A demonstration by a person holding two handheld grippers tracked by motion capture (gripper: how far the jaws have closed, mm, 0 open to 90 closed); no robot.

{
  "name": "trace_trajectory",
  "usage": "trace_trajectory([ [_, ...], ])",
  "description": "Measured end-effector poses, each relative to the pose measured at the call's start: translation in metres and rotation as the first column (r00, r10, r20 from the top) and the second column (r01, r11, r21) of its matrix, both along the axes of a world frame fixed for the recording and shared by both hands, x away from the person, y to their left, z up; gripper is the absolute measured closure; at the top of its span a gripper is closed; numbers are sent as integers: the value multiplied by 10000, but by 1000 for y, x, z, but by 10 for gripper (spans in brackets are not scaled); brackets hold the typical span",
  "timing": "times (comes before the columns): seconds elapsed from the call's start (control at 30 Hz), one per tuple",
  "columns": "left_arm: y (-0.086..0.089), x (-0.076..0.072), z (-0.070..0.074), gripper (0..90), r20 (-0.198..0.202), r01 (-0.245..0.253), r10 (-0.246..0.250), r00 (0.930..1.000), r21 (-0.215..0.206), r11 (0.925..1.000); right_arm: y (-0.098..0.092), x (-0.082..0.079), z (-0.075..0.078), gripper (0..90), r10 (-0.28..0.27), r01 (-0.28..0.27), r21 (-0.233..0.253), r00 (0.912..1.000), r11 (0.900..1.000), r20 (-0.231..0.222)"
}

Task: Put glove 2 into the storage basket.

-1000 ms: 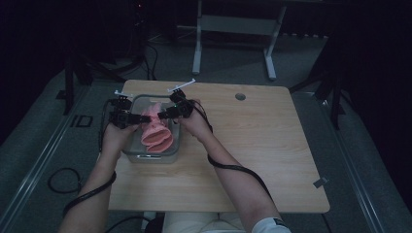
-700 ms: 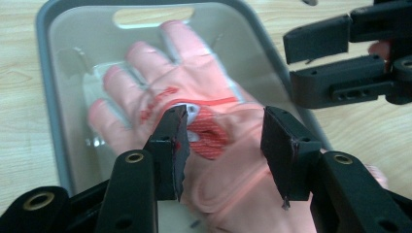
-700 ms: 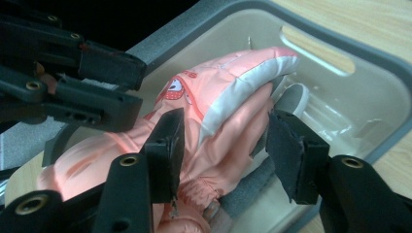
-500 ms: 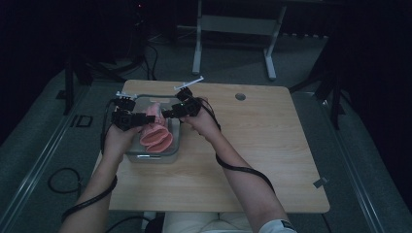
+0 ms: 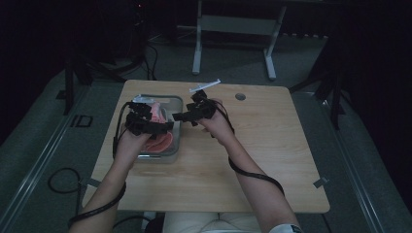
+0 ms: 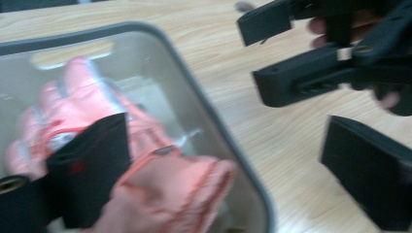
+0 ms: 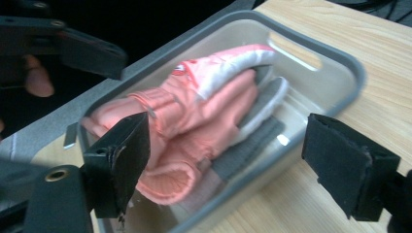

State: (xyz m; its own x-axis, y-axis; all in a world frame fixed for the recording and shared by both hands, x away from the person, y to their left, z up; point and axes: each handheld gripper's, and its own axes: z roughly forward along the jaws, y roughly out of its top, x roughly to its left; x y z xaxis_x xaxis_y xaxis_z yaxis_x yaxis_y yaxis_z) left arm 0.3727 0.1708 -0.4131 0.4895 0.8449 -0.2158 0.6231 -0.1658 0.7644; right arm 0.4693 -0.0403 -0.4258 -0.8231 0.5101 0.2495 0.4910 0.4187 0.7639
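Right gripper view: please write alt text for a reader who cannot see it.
A pair of pink gloves with grey palms lies in a clear plastic bin with a grey rim, which stands on a wooden table. The right gripper has its two black jaws spread wide apart in the foreground, holding nothing.

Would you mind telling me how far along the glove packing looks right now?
Mostly done: the pink gloves already lie inside the clear tub on the table. In hand: the left tongs reach into the tub around one glove, though a firm grip is unclear. The right tongs are open and empty beside the tub. Left: letting go and pulling the left tongs out.
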Motion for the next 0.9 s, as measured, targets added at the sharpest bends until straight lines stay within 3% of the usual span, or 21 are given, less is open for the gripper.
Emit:
trace_trajectory([
  [0.1, -7, -5, 0, 11, 237, 240, -235, 9994, -215, 9995, -9, -1, -2, 173, -28, 32, -238, 9999, 9997, 143],
  [0.27, -20, -14, 1, 11, 545, 670, -668, 9963, -28, 9977, -23, -5, -6, 143, -111, 124, -371, 9993, 9992, 357],
  [0.43, -37, -21, -2, 12, 415, 1402, -1395, 9894, -150, 9900, -33, -7, -13, 144, -180, 201, -605, 9992, 9980, 350],
  [0.5, -42, -23, -3, 12, 431, 1559, -1558, 9868, 12, 9878, -35, -8, -14, 144, -174, 198, -661, 9992, 9976, 359],
  [0.53, -51, -27, -5, 12, 504, 1621, -1642, 9851, 431, 9858, -36, -8, -16, 144, -184, 206, -661, 9993, 9976, 340],
  [0.8, -73, -45, -14, 12, 732, 1954, -2004, 9770, 695, 9782, -55, -15, -33, 145, -165, 206, -832, 9986, 9963, 494],
  [0.9, -81, -52, -19, 12, 819, 2028, -2122, 9738, 1102, 9730, -60, -17, -37, 144, -187, 230, -757, 9982, 9969, 572],
])
